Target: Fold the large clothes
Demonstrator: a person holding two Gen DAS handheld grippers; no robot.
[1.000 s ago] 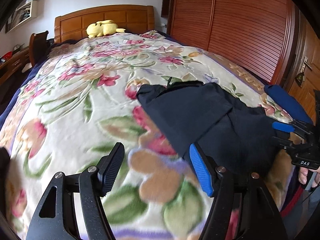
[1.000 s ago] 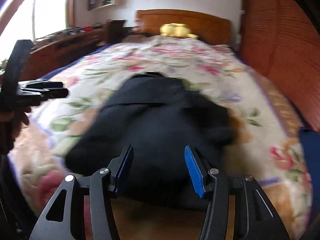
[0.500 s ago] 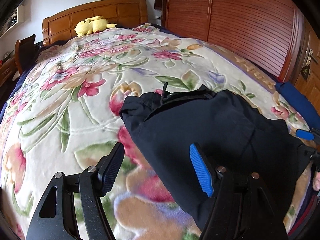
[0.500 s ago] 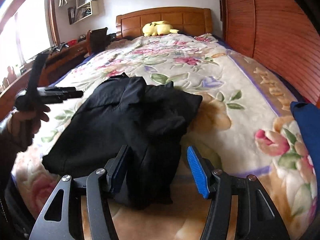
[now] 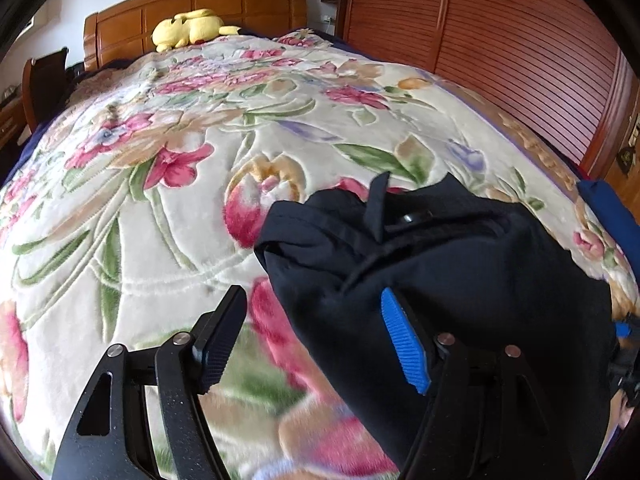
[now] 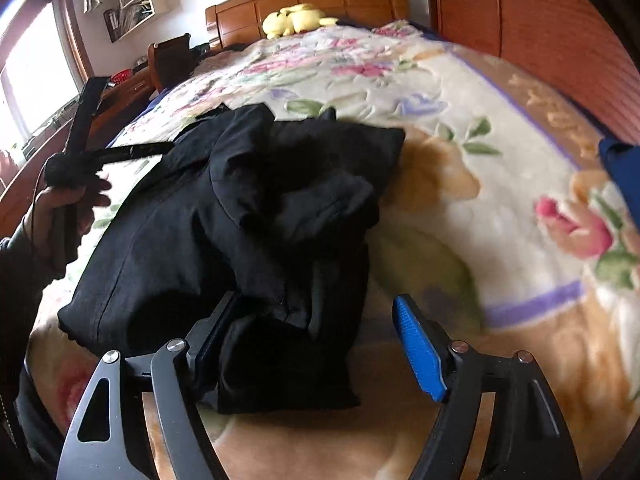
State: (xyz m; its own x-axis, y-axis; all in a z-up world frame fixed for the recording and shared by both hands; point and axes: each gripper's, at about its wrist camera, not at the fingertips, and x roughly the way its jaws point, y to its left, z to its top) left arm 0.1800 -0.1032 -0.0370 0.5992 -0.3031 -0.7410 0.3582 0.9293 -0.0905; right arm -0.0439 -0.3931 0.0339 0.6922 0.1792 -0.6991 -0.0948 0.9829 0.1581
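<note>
A large dark navy garment (image 5: 460, 276) lies bunched and partly folded on the flowered bed blanket (image 5: 180, 184); it also shows in the right wrist view (image 6: 240, 232). My left gripper (image 5: 312, 340) is open, just above the garment's left edge, holding nothing. My right gripper (image 6: 316, 344) is open over the garment's near right corner, holding nothing. The left gripper also shows in the right wrist view (image 6: 132, 150), held in a hand at the garment's far left side.
A yellow plush toy (image 5: 188, 26) lies at the wooden headboard (image 5: 240, 4). A slatted wooden wardrobe (image 5: 500, 40) runs along the right of the bed. A blue cloth (image 5: 612, 212) lies at the bed's right edge. A desk and chair (image 6: 168, 60) stand left.
Both grippers have moved closer in over the garment. The left gripper has swung right, toward the garment's left edge. The garment lies in much the same heap.
</note>
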